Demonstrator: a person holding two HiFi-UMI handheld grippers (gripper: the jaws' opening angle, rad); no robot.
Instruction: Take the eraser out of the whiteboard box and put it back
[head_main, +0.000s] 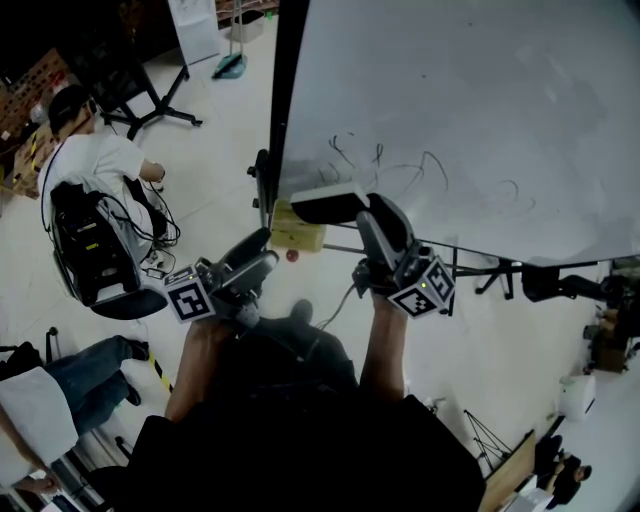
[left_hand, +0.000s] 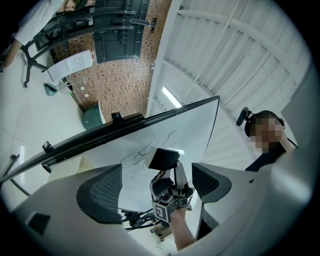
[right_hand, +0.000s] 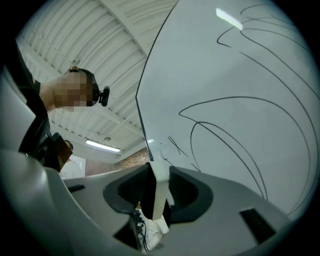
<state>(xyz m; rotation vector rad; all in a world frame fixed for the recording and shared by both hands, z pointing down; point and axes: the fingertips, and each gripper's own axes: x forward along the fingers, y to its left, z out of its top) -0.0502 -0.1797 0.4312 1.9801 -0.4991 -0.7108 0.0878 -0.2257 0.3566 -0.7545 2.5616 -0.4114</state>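
The person wears a dark, seemingly short-sleeved top (head_main: 300, 430). The left gripper (head_main: 255, 258) and right gripper (head_main: 368, 212) are grey-shelled with black ribbed pads (left_hand: 100, 192); each carries a white cube (head_main: 190, 297) bearing black square markers.

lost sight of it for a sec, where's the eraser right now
In the head view the eraser is mid-frame, clamped between the jaws of the right gripper, in front of the whiteboard's lower left corner, just below the scribbles.
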